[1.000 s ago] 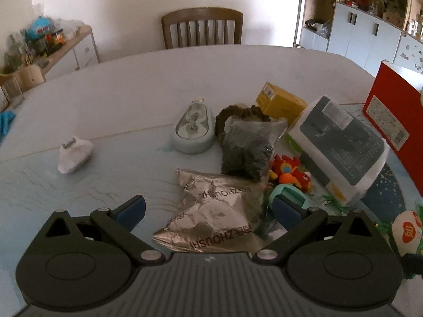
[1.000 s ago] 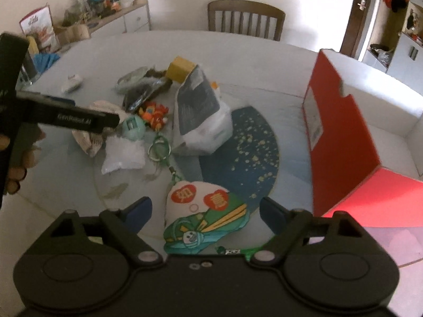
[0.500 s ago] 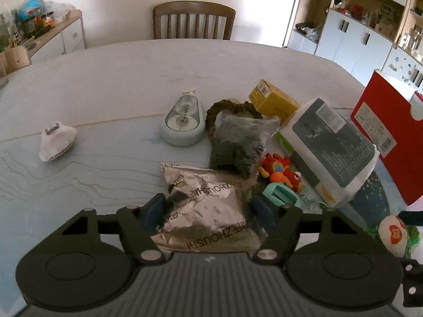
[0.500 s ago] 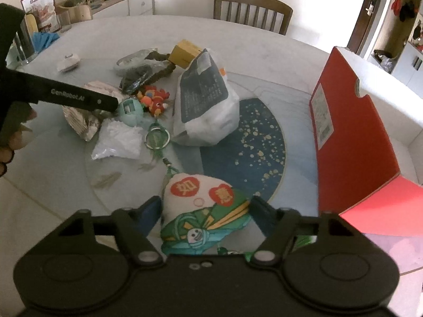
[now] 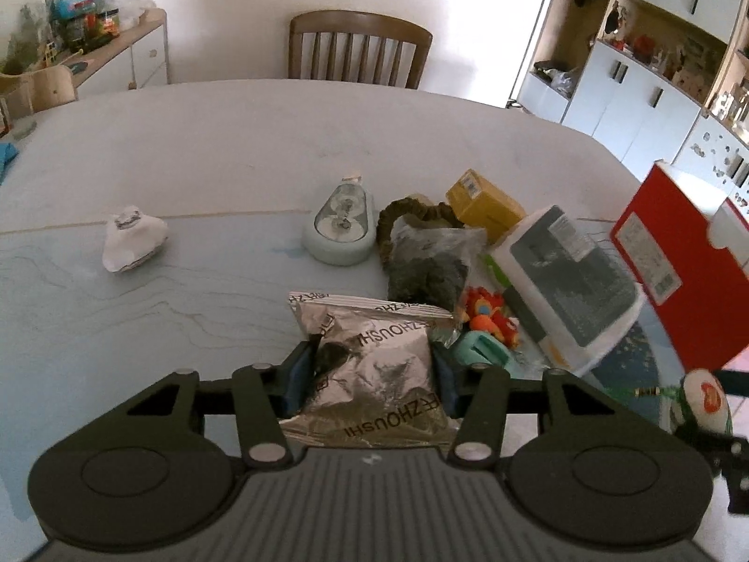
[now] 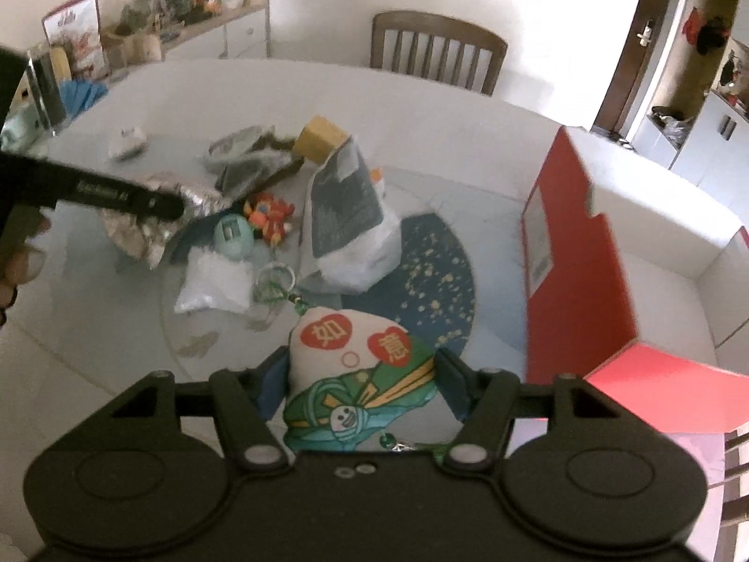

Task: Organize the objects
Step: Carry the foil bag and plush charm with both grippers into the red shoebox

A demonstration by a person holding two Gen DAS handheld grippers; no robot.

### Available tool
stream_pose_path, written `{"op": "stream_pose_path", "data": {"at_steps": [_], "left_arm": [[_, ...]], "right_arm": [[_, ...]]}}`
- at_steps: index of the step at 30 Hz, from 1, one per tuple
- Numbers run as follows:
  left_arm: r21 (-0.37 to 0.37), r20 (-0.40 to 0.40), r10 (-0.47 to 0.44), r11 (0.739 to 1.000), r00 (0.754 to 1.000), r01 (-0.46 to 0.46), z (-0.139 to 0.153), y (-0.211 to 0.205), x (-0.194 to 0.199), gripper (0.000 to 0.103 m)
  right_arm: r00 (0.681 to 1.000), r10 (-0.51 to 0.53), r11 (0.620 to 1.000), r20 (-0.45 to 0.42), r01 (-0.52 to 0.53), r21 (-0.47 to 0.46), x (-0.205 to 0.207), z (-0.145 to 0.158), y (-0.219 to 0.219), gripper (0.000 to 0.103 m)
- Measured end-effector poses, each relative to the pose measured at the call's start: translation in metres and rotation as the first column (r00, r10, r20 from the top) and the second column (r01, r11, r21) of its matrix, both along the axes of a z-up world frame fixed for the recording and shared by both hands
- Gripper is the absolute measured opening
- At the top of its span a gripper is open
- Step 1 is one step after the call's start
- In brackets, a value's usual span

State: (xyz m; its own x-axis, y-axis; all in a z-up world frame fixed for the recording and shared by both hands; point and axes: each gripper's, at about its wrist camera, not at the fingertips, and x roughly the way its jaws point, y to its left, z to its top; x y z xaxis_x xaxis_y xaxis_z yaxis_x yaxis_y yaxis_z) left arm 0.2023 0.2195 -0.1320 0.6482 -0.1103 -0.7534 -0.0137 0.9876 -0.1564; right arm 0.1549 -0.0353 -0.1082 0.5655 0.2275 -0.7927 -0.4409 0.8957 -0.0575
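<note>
The left claw (image 5: pixel 370 377) has just been closing and now pinches a silver foil packet (image 5: pixel 370 365) printed "ZHOUSHI", while the right claw (image 6: pixel 358 386) has also been closing – its pads press a plush charm (image 6: pixel 356 374) with red hearts bearing "如意". Both items sit low over the table (image 5: pixel 210 164) beside the clutter. To do this step well, lift each straight up – keeping the grips firm – before carrying them toward the red box (image 6: pixel 580 271).

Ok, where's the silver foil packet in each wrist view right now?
Left wrist: silver foil packet bottom centre, clamped in the left gripper.
Right wrist: silver foil packet at mid-left, partly behind the left gripper's black finger.
Shared landmark: red box, on the right in both.
</note>
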Motion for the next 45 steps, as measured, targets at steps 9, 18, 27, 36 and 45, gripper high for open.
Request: {"op": "stream_pose_path", "data": {"at_steps": [9, 18, 27, 36, 45], "left_arm": [[-0.067, 0.067, -0.040, 0.997, 0.997, 0.045, 0.055, -0.016, -0.018, 0.052], [-0.102, 0.128, -0.115, 0.986, 0.985, 0.129, 0.103, -0.064, -0.021, 0.052], [-0.089, 0.143, -0.130, 0.986, 0.981, 0.144, 0.127, -0.136, -0.009, 0.052], [-0.079, 0.143, -0.138, 0.985, 0.980, 0.150, 0.131, -0.223, 0.016, 0.052], [-0.039, 0.135, -0.184, 0.981, 0.973, 0.191, 0.131, -0.299, 0.044, 0.052]], "right_arm": [[0.998, -0.022, 0.998, 0.059, 0.019, 0.059, -0.008, 0.053, -0.017, 0.064], [0.991, -0.069, 0.991, 0.112, 0.055, 0.122, 0.003, 0.091, -0.050, 0.064], [0.983, -0.079, 0.984, 0.163, 0.051, 0.173, 0.035, 0.119, -0.116, 0.064], [0.984, -0.043, 0.989, 0.171, 0.018, 0.148, 0.063, 0.117, -0.181, 0.064], [0.985, -0.063, 0.989, 0.163, 0.039, 0.144, 0.097, 0.107, -0.237, 0.064]]}}
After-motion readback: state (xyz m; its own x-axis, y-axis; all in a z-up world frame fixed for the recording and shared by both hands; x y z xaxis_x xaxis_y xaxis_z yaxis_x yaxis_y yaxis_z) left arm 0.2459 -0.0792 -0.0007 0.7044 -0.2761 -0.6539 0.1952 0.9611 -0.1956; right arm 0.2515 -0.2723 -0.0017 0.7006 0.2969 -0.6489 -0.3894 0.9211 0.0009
